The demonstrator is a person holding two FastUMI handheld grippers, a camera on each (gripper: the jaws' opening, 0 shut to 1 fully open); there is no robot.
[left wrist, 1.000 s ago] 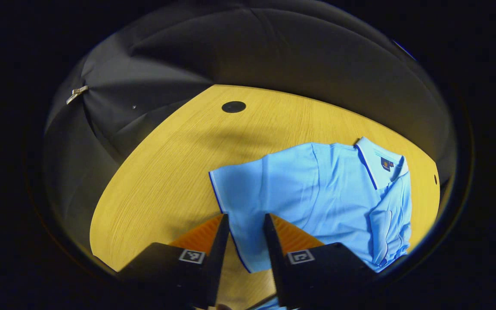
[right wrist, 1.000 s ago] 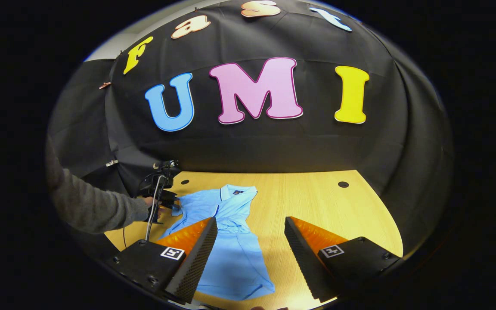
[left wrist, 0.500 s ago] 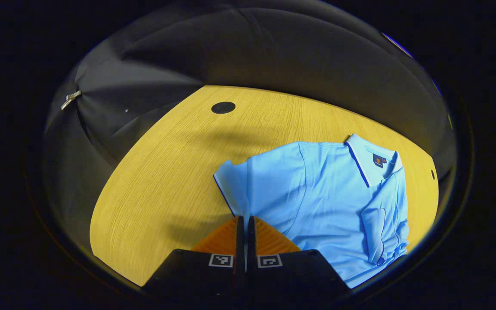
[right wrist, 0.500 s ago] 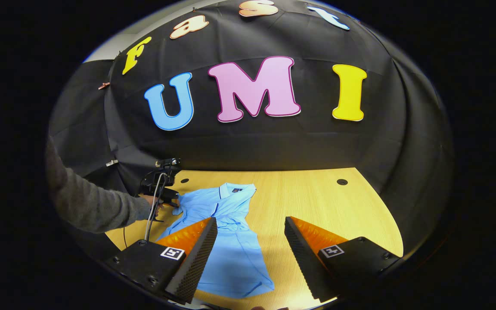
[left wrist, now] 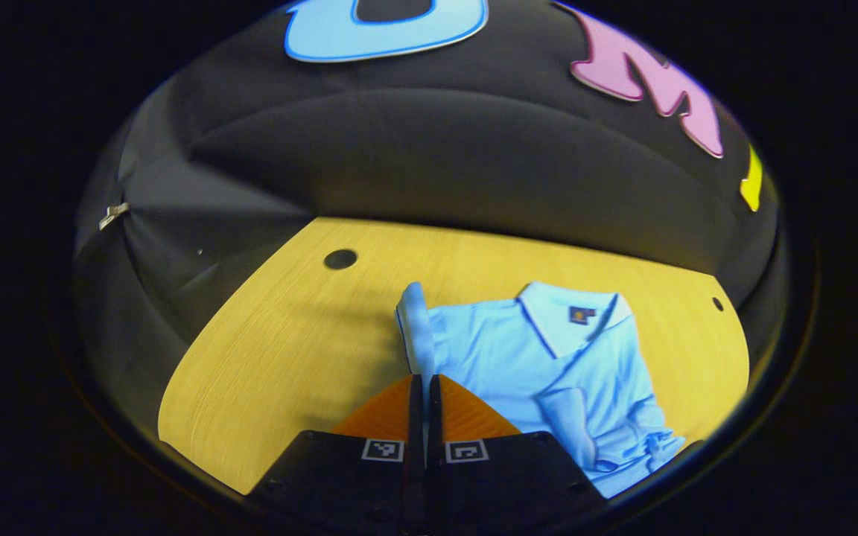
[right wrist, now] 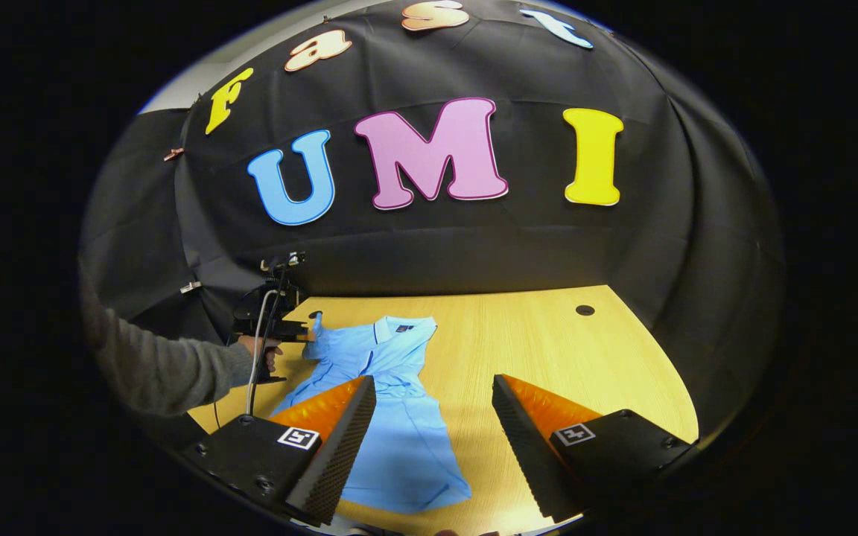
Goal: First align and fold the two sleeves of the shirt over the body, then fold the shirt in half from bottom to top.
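A light blue polo shirt [left wrist: 548, 372] lies on the yellow wooden table [left wrist: 265, 357], collar toward the back wall. My left gripper [left wrist: 421, 383] is shut on the shirt's sleeve [left wrist: 414, 327], which stands lifted off the table. The other sleeve [left wrist: 570, 417] lies folded over the body. In the right gripper view the shirt [right wrist: 392, 402] stretches toward me, and the left gripper [right wrist: 302, 333] holds the raised sleeve at its far left, gripped by a hand in a grey sleeve [right wrist: 168, 368]. My right gripper [right wrist: 433, 406] hangs open above the shirt's lower half, nothing between its fingers.
Black cloth walls close in the table at the back and sides. A round cable hole [left wrist: 340, 259] sits near the table's far left corner, another [right wrist: 585, 310] at the far right. Bare tabletop [right wrist: 585, 365] lies right of the shirt.
The left gripper closed on the sleeve's edge, then lifted it up off the table and tilted upward. The right gripper has barely moved.
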